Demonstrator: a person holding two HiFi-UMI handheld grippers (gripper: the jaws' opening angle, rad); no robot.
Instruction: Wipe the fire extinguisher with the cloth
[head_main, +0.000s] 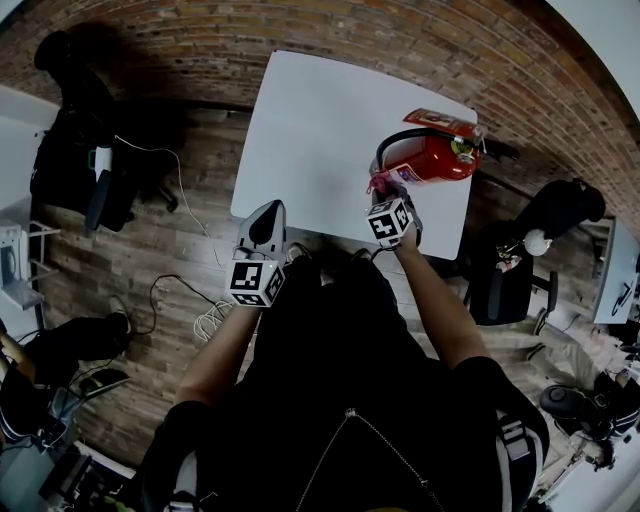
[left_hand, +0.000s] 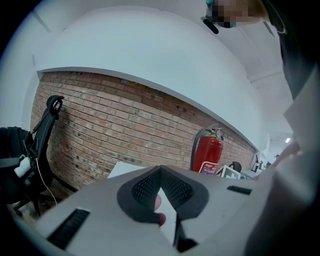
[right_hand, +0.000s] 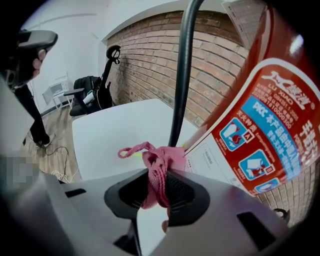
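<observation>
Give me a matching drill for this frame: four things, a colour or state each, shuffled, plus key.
Things:
1. fire extinguisher
2. cloth
3. left gripper
4. table

Colour or state:
A. white top
B. jaws together, nothing between them
C. red body, black hose
D. pink, pinched in the right gripper

Pairs: 1-C, 2-D, 3-B, 4-A

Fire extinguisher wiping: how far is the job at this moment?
Done: the right gripper is shut on the pink cloth. In hand: the cloth lies against the fire extinguisher at its label. To do: the rest of the red body; no wiped area can be told. The left gripper is shut, empty, away from it.
</observation>
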